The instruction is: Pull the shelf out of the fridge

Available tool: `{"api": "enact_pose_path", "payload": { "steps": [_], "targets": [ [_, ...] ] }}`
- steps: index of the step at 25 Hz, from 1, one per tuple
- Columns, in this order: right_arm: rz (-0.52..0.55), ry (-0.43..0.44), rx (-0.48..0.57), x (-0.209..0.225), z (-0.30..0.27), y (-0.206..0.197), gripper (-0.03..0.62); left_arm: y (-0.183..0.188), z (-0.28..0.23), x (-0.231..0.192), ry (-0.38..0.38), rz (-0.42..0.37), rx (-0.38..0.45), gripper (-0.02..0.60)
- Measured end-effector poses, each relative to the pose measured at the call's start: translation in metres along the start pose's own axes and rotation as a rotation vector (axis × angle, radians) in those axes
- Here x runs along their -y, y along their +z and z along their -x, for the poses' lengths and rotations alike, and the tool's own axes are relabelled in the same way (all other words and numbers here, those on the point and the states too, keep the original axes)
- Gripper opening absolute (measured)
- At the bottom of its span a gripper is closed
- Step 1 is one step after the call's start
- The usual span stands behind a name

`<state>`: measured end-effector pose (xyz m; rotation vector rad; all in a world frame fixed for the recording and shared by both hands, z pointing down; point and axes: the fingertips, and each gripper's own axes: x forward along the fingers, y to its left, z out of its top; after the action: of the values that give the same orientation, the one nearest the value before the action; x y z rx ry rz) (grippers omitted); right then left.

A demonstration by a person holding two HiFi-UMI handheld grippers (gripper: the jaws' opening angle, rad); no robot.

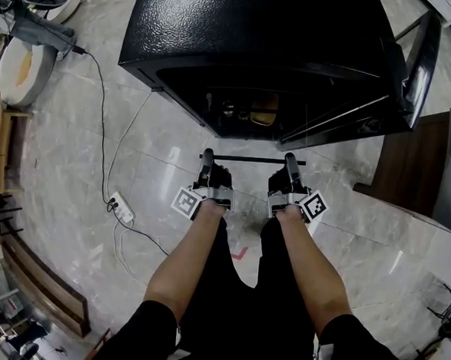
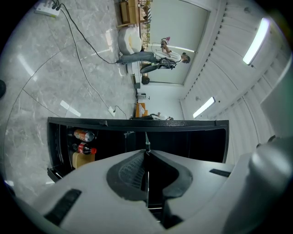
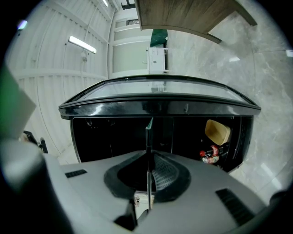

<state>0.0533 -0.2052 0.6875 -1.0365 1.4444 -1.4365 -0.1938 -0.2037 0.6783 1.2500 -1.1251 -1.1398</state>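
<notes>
Grey marble floor [image 1: 72,165], open fridge [image 1: 259,31] ahead of jaws. Head view: shelf [image 1: 250,159] spanning left gripper [image 1: 208,157] and right gripper [image 1: 290,161], seemingly partly out. Left gripper view: jaws almost closed, pinching shelf edge-on. Right gripper view: same pinch. Risk: uneven pull jamming shelf, glass slipping free.
</notes>
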Motion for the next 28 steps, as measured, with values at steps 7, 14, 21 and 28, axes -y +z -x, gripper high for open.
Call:
{"api": "enact_pose_path", "payload": {
  "steps": [7,14,21,28],
  "targets": [
    [0.0,0.009,-0.004,-0.001,0.003,0.001,0.037,-0.002,0.005,-0.001,-0.004,-0.003,-0.007,0.034],
    [0.013,0.006,-0.02,-0.002,0.01,0.0,0.037,-0.004,0.011,0.002,-0.016,-0.013,-0.019,0.034],
    [0.015,0.014,-0.028,-0.003,0.016,-0.001,0.037,-0.007,0.018,0.002,-0.021,-0.014,-0.019,0.034],
    [0.025,0.018,-0.036,-0.004,0.019,-0.003,0.037,-0.007,0.023,0.004,-0.027,-0.011,-0.02,0.034]
  ]
}}
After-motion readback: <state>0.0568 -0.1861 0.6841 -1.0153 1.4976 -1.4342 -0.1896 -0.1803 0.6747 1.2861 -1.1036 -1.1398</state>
